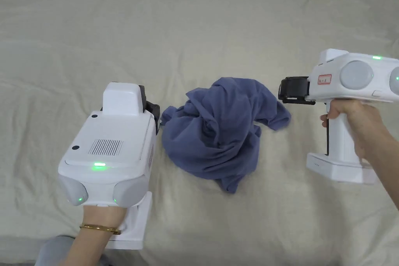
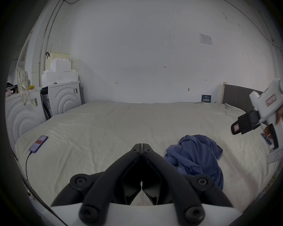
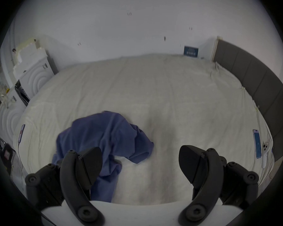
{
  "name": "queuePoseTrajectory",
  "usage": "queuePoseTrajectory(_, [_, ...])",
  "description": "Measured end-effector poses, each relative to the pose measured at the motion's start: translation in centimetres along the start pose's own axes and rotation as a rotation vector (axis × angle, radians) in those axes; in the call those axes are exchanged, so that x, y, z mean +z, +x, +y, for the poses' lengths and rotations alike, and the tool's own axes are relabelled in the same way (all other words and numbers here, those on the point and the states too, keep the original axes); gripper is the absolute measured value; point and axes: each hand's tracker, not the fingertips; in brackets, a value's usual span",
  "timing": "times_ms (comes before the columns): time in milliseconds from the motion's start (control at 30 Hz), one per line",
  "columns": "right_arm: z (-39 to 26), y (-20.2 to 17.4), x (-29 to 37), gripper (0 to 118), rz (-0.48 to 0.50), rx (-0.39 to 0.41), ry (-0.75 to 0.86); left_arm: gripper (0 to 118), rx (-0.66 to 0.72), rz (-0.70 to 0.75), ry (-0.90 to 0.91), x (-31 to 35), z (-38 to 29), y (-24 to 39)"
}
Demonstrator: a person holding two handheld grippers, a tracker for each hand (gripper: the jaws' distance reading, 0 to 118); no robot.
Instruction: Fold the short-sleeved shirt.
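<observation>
One shirt, blue and crumpled, lies on one bed. Two grippers are held over it, the left gripper with jaws together and the right gripper with jaws apart. Two hands hold them, the left hand and the right hand. Two phones lie on the bed: one phone with a cable at the left edge, another phone at the right edge. Two white cabinets stand beside the bed. One blue sign leans at the wall.
</observation>
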Motion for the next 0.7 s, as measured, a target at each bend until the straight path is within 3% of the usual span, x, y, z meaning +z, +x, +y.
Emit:
queuePoseTrajectory(200, [1.4, 1.5, -5.9, 98, -0.023, -0.091, -0.177, 0, 0.002, 0.003, -0.007, -0.9, 0.1, 0.1])
queuePoseTrajectory(400, [2.0, 3.1, -9.8, 94, -0.071, -0.163, -0.252, 0, 0.007, -0.003, -0.018, -1.9, 0.0, 0.4])
queuePoseTrajectory(633, [1.7, 3.2, -12.0, 56, -0.098, -0.117, -0.308, 0, 0.007, -0.01, -0.036, -3.2, -0.3, 0.6])
queuePoseTrajectory(700, [1.3, 2.8, -12.4, 40, -0.085, -0.118, -0.316, 0, 0.01, -0.009, -0.044, -3.4, -0.5, 0.6])
